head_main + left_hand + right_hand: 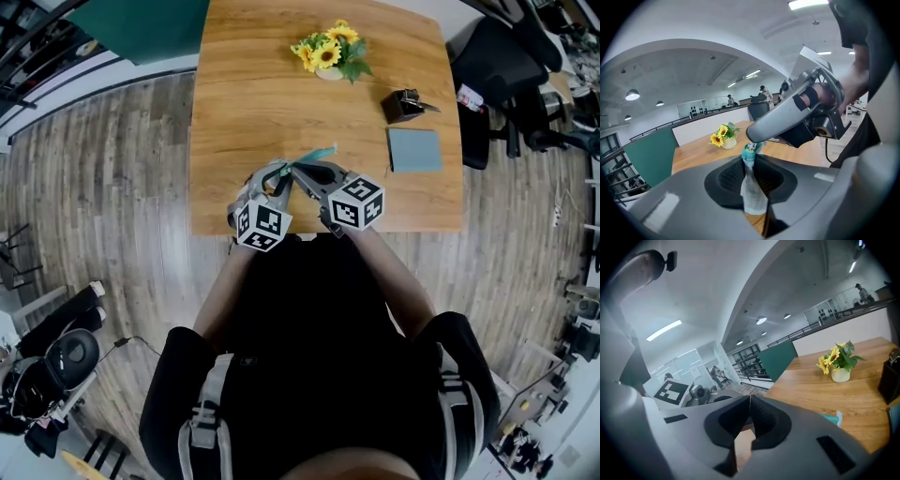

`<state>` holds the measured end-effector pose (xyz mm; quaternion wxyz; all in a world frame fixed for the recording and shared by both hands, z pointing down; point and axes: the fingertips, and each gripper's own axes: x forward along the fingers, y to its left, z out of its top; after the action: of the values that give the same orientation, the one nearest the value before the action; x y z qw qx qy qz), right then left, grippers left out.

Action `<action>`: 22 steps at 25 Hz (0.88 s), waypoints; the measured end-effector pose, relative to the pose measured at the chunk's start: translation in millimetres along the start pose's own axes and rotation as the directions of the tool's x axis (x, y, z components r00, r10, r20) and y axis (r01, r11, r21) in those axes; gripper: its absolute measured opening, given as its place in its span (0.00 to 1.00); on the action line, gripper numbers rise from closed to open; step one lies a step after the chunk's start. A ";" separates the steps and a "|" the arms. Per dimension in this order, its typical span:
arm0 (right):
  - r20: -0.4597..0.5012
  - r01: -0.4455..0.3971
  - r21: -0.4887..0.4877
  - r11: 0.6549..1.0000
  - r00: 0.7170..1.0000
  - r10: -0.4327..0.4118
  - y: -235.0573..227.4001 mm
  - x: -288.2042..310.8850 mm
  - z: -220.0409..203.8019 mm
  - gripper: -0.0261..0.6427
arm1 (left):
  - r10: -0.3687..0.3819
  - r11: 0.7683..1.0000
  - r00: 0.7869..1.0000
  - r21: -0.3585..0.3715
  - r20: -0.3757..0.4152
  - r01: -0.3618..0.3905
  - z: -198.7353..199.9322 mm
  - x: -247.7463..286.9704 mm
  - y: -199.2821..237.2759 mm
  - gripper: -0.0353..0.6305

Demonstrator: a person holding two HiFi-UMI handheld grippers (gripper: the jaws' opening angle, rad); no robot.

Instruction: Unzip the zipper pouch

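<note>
The left tongs (749, 165) are nearly closed and pinch the pouch (752, 194) by one end, holding it over the near edge of the table (281, 94). The right tongs (749, 401) are closed tight with their tips at the pouch's top edge, though whether they have caught the zipper pull cannot be seen. The likely trouble is that a small, thin pull could slip from those tips once drawn, or may have been missed altogether. The left grip also takes only a narrow strip of limp cloth, which could slide out or bunch and jam the slider. The pouch looks like soft, flat fabric, pale with a teal edge. The tongs are smooth grey plastic with dark ribbed pads. Farther off, the wood-grain table carries a flat blue-grey square (414, 150), a small dark box (405, 105) and yellow sunflowers (330, 54) in a pale pot.
</note>
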<state>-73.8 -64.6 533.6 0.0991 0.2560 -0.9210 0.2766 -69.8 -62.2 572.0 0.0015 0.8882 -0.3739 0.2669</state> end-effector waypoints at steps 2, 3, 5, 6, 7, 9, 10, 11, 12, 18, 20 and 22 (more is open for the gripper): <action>0.000 0.010 -0.011 1.000 1.000 -0.010 -0.7 -0.8 0.7 0.05 | -0.003 1.000 1.000 0.000 0.002 0.003 0.9 0.4 -0.3 0.13; 0.001 0.020 -0.018 1.000 1.000 -0.020 -1.3 -1.2 1.1 0.05 | -0.005 1.000 1.000 -0.002 0.003 0.005 1.3 0.8 -0.5 0.13; 0.000 0.041 -0.033 0.999 0.999 -0.041 -2.7 -1.5 1.3 0.05 | -0.011 1.000 1.000 -0.010 0.007 0.011 1.5 2.0 -1.0 0.13; -0.004 0.049 -0.040 0.998 0.999 -0.049 -3.3 -1.4 1.0 0.05 | -0.016 1.000 1.000 -0.015 0.008 0.016 0.9 2.3 -1.4 0.13; -0.009 0.054 -0.045 0.998 0.999 -0.054 -3.8 -1.3 0.6 0.05 | -0.021 1.000 1.000 -0.019 0.008 0.021 0.3 2.5 -2.1 0.13; -0.016 0.061 -0.053 0.997 0.998 -0.062 -4.4 -1.4 -0.4 0.05 | -0.030 0.999 1.000 -0.025 0.009 0.030 -0.7 2.4 -3.8 0.13; -0.017 0.064 -0.055 0.996 0.998 -0.065 -4.6 -1.7 -0.7 0.05 | -0.033 0.999 0.999 -0.027 0.011 0.033 -0.8 2.4 -4.6 0.13; -0.017 0.067 -0.054 0.996 0.998 -0.068 -4.9 -2.1 -0.9 0.05 | -0.035 0.999 0.999 -0.029 0.014 0.036 -0.7 2.3 -5.2 0.13; -0.016 0.069 -0.049 0.996 0.997 -0.070 -5.2 -2.6 -1.1 0.05 | -0.037 0.999 0.999 -0.033 0.016 0.038 -0.5 2.2 -5.6 0.13; -0.009 0.076 -0.018 0.997 0.997 -0.076 -6.9 -5.9 -3.9 0.05 | -0.048 0.998 0.999 -0.046 0.024 0.049 -0.7 0.0 -10.1 0.13; -0.011 0.084 -0.007 0.996 0.996 -0.084 -7.9 -6.3 -5.4 0.05 | -0.054 0.997 0.998 -0.048 0.025 0.056 -1.5 -1.1 -11.3 0.13; -0.021 0.094 -0.008 0.996 0.995 -0.094 -9.3 -6.9 -7.3 0.05 | -0.065 0.997 0.997 -0.047 0.027 0.066 -2.3 -1.3 -13.3 0.13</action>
<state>-62.7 -64.3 541.7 0.1228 0.2958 -0.9077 0.2712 -62.8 -51.3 576.0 0.0267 0.9031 -0.3507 0.2463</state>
